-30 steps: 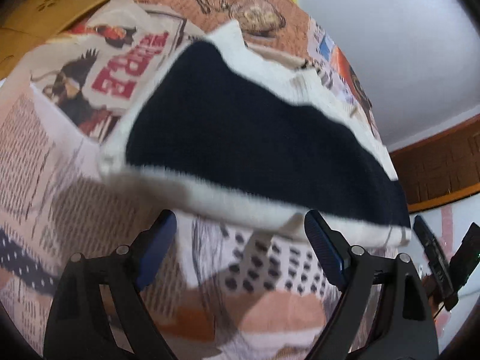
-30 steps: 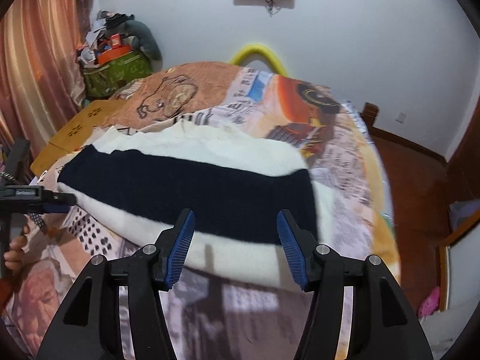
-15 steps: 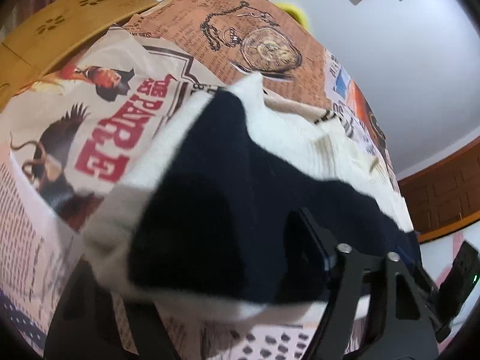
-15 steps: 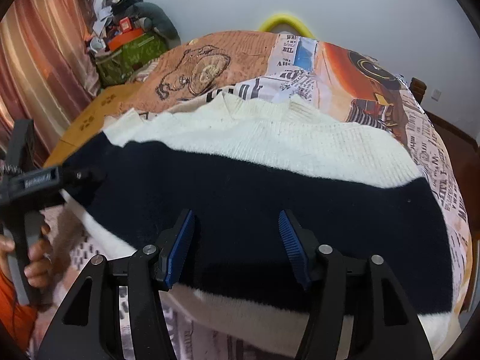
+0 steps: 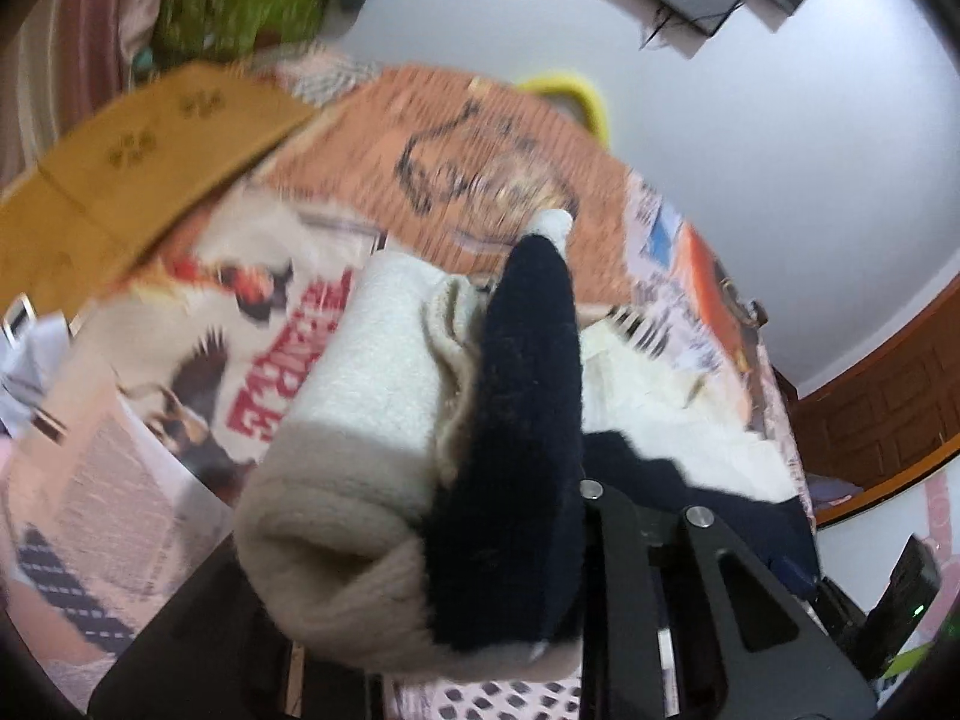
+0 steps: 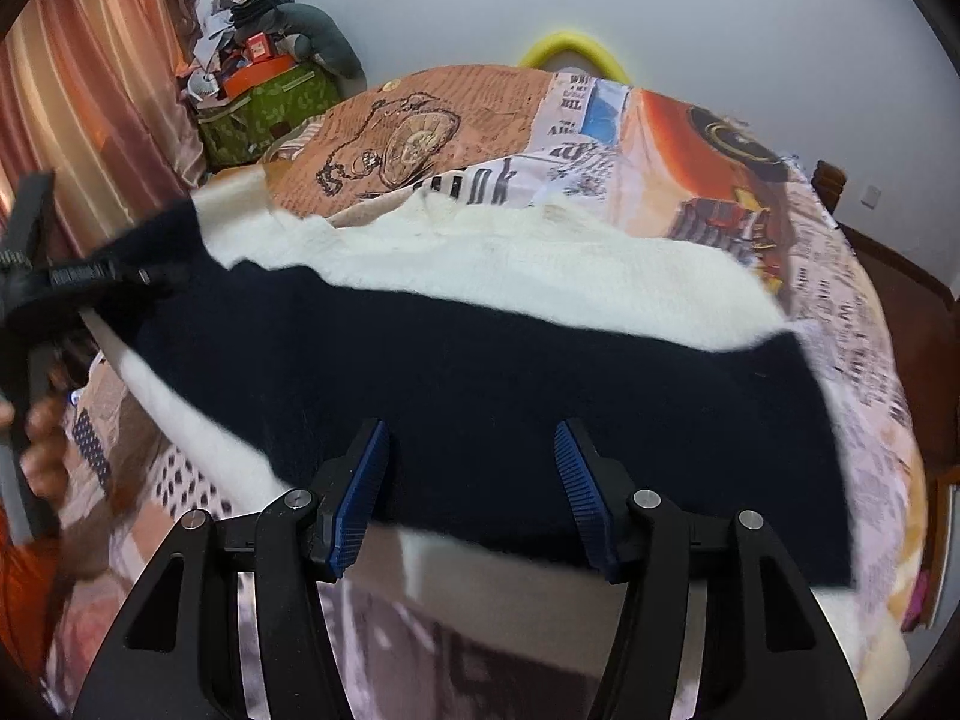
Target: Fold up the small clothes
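Observation:
A cream knitted sweater with a wide dark navy band lies spread across the bed. In the left wrist view its left end is bunched up and lifted off the sheet. My left gripper has its jaws closing on that bunch, and the cloth hides the pads. In the right wrist view the left gripper grips the raised corner at far left, held by a hand. My right gripper is open, its blue pads apart just over the navy band's near edge, pinching nothing.
The bed carries a newspaper-print sheet. A mustard-brown board stands at the bed's far left. A green bag heaped with clutter and a curtain sit behind. A yellow hoop leans on the wall.
The left jaws narrowed around the sweater's left end and raised it into a bunch. The right gripper came forward over the navy band, its jaws as wide as before.

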